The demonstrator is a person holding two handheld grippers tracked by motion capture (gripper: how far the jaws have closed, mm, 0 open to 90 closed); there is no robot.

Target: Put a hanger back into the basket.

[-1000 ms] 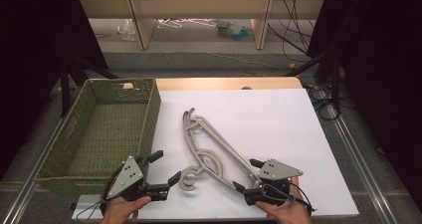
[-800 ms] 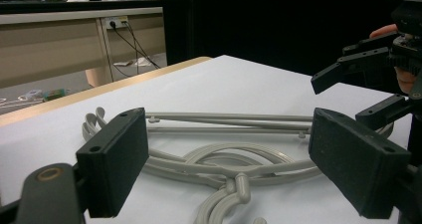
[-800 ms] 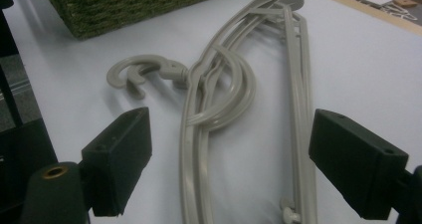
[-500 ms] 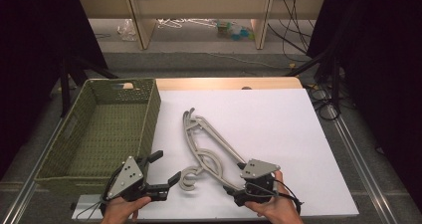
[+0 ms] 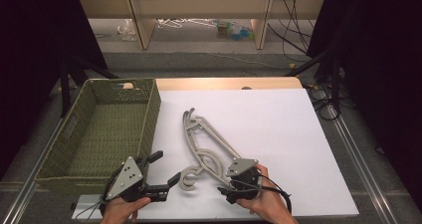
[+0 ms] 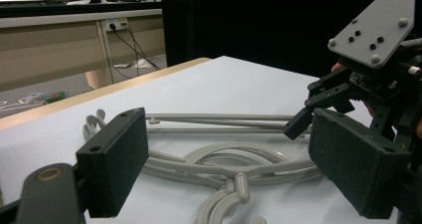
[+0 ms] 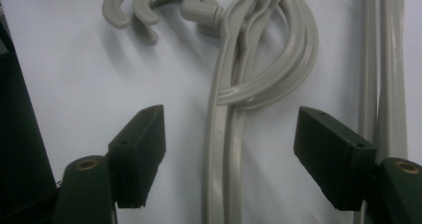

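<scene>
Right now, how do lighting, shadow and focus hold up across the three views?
High view: sheet evenly lit, surroundings black, hangers sharp. Left gripper view: near jaws soft, right gripper against dark background. Right gripper view: hangers crisp with soft shadows, jaws slightly blurred.

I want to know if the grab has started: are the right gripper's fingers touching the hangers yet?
Apart. In the right gripper view, the fingers stand on either side of the grey hangers, with white table showing in both gaps.

Grey plastic hangers point(image 5: 206, 147), seemingly two stacked, lie flat on the white table; hooks nearest the person.
</scene>
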